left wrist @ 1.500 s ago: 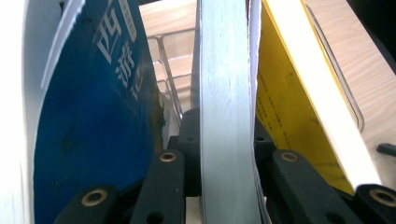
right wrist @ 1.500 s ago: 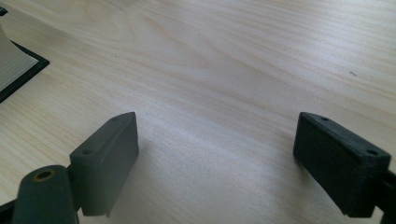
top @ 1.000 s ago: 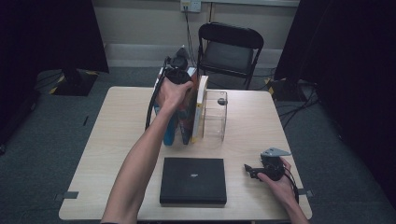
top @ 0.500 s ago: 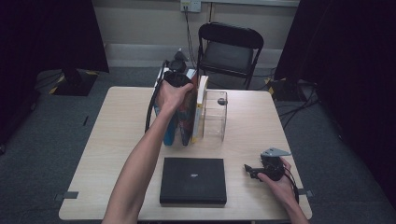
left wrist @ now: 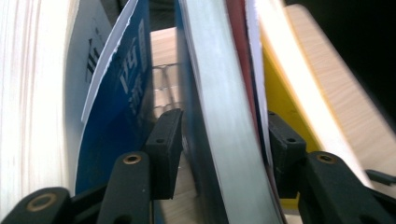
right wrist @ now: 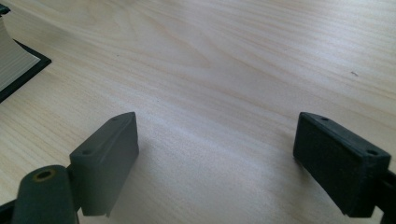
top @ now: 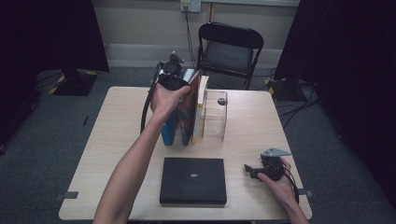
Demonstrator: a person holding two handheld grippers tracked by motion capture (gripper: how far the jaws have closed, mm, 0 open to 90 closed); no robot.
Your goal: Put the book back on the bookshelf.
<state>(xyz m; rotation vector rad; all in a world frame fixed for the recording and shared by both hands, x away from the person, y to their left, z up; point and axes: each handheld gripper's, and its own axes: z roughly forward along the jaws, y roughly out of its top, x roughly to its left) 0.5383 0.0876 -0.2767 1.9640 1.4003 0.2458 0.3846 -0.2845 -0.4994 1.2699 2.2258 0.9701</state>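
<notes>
Dim room, softly lit table, mixed sharpness across three camera views.

From above, the pale wooden table (top: 116, 140) is evenly lit while dark curtains and grey floor fall into deep shadow; the picture is slightly soft. In the left gripper view, the close upright books (left wrist: 224, 116) are blurred, with white page edges glaring at the left. In the right gripper view, the wood grain is crisp, soft shadows lie beneath the blurred black jaws.

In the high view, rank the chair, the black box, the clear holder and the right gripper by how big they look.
1. Black box and chair: alike, and the chair stands farther back.
2. Clear holder.
3. Right gripper.
</notes>
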